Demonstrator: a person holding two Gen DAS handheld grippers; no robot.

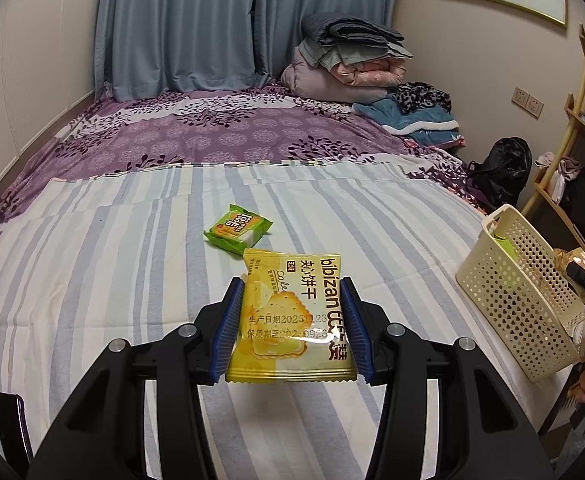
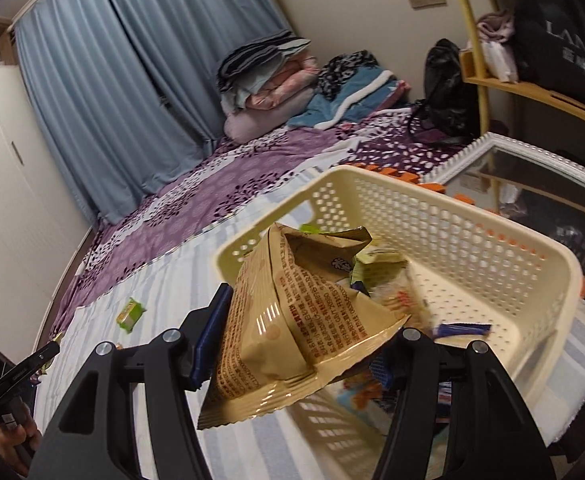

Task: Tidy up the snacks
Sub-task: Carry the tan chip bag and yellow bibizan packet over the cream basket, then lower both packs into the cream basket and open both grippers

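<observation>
My left gripper (image 1: 290,322) is shut on a yellow biscuit packet (image 1: 290,316) and holds it above the striped bed sheet (image 1: 92,280). A green snack packet (image 1: 237,229) lies on the sheet just beyond it; it also shows in the right wrist view (image 2: 130,314). My right gripper (image 2: 296,344) is shut on a tan snack bag (image 2: 292,320) and holds it over the near rim of a cream perforated basket (image 2: 472,240). The basket holds several packets. In the left wrist view the basket (image 1: 520,300) stands at the bed's right edge.
Folded blankets (image 1: 344,60) and clothes (image 1: 416,116) are piled at the far end of the bed. A wooden shelf (image 1: 576,128) and a black bag (image 1: 504,172) stand to the right. A white-framed mirror (image 2: 532,184) lies behind the basket. Curtains (image 1: 180,24) hang at the back.
</observation>
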